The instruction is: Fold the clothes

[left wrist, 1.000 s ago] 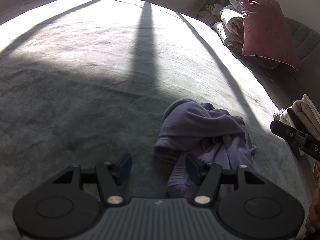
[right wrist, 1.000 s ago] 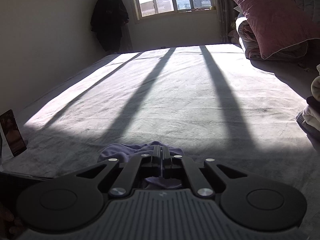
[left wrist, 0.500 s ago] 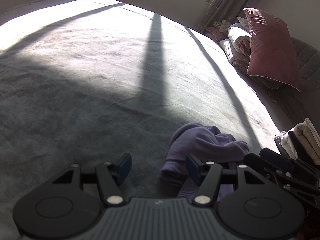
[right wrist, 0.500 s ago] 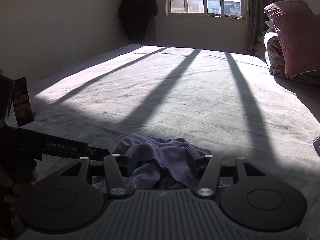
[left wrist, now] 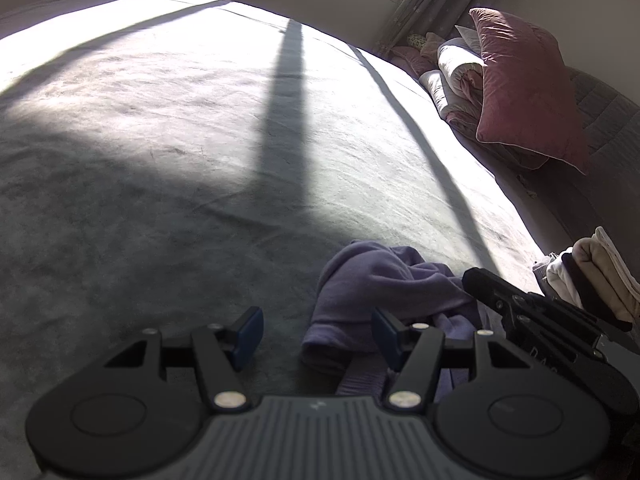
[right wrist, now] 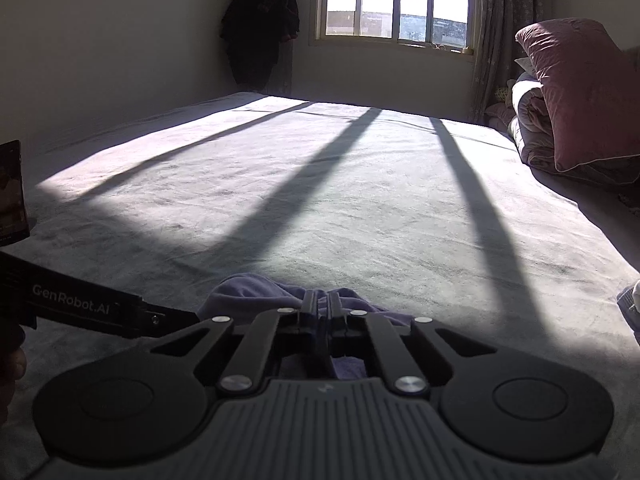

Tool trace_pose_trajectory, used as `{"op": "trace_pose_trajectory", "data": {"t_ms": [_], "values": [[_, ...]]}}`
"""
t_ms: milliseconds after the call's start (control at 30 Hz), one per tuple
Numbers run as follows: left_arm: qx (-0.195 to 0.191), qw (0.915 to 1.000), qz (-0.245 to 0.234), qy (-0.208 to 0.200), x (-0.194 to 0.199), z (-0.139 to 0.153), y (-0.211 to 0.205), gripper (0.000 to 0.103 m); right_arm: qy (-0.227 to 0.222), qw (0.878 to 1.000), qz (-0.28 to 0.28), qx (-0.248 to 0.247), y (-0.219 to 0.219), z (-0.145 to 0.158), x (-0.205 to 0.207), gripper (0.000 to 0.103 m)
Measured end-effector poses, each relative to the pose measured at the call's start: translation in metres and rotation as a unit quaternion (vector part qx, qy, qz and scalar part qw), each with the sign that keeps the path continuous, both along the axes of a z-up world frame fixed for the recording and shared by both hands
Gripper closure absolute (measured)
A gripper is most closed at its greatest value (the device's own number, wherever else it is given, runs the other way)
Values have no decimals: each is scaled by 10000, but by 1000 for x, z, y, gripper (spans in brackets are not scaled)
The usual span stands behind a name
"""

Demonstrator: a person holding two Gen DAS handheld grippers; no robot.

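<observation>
A wide bed (right wrist: pixel 320 184) covered in a grey, slightly napped sheet fills both views, lit by a band of sunlight crossed by long dark bar shadows from the window (right wrist: pixel 394 0) in the far wall. In the far left corner of the room a dark garment (right wrist: pixel 260 24) hangs against the pale wall. Patterned curtains (right wrist: pixel 486 40) hang at the window's right side.

At the bed's near edge, in shade, lies a crumpled purple garment (left wrist: pixel 384 276). The left gripper (left wrist: pixel 316 338) hovers over its left end with its blue pads spread apart, one fold of cloth between them but not pressed. The right gripper (right wrist: pixel 320 308), whose jaws have just been closing, is pressed together and pinches a ridge of the purple cloth.

Along the bed's right edge, a rolled white and pink quilt (left wrist: pixel 456 76) rests under a dusty-pink pillow (left wrist: pixel 524 88) propped up against it. Nearer, at the near right corner, sits a stack of folded cream and dark clothes (left wrist: pixel 592 280).
</observation>
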State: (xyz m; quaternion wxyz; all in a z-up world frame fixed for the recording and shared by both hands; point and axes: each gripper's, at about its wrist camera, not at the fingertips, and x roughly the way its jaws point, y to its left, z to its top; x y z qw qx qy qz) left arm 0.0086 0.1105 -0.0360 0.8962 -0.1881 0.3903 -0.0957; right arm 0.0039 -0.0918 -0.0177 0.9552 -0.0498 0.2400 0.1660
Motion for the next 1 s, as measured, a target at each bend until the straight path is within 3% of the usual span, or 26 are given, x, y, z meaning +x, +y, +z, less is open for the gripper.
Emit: {"op": "trace_pose_trajectory", "data": {"t_ms": [200,400,467,500,533,567,633,867,900,967,1000], "values": [[27,9999,-121,-1,-2,0,-4,43,-194,9989,-375,183,-26,17,-5,103],[-75,10000,-46,41,-5,-2,-2,43,83,9986,-360,383,-49,20,-11,103],[-107,9999,-14,47,-5,-2,-2,43,193,9984,-258,467,-49,19,-13,86],[-105,9999,-2,42,-6,-2,-2,43,228,9985,-207,450,-47,19,-15,84],[-103,9999,9,41,-6,-3,-2,43,240,9987,-142,418,-44,19,-16,72],[-101,9999,21,40,-5,-3,-3,43,221,9990,-63,386,-41,19,-17,53],[-115,9999,39,43,-5,-4,-2,43,100,9994,123,315,-33,18,-19,43],[-137,9999,-3,98,-4,-7,0,43,286,9983,497,-55,0,0,0,47],[-128,9998,-23,116,-4,-8,0,43,318,9982,498,-65,2,-3,3,51],[-94,9998,-73,146,-3,-10,0,43,448,9978,474,-97,4,-9,8,77],[-74,9998,-92,156,-2,-11,0,43,522,9975,455,-114,4,-12,11,84]]}}
